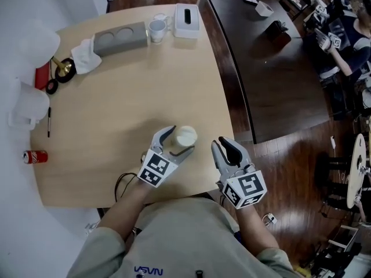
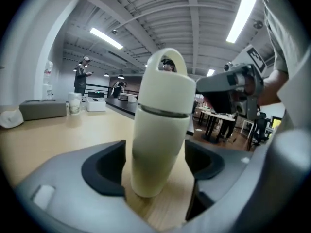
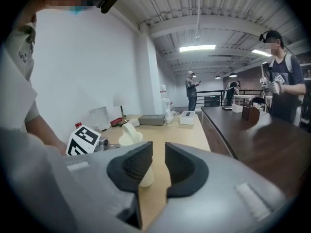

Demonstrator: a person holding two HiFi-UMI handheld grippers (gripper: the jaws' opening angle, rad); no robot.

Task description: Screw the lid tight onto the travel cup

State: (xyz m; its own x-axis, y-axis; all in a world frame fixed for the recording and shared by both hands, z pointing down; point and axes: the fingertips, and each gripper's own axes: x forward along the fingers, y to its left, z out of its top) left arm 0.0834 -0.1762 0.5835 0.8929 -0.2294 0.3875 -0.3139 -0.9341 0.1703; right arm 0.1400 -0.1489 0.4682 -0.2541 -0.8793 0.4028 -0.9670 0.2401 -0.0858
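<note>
Here's the big wooden table [image 1: 116, 97], and right at its near edge, in front of the person, stands the cream travel cup [image 2: 154, 149], upright on the wood. The lid [image 2: 167, 84] with its loop handle already sits on top, square on the body, with just a thin dark seam showing where the two meet. Whether it is wound down tight I can't tell from here. I'd say the lid is seated, and the twist that locks it is either done or still owed, because nobody is gripping anything right now. The left gripper [image 1: 177, 142] is spread wide with the cup's body standing between its jaws; one pad looks very close to the wall, the other clearly off it, so it brackets the cup and doesn't pinch it. The right gripper [image 3: 158, 166] hangs just off to the side of the cup, its jaws only a narrow slit apart with nothing in between.
</note>
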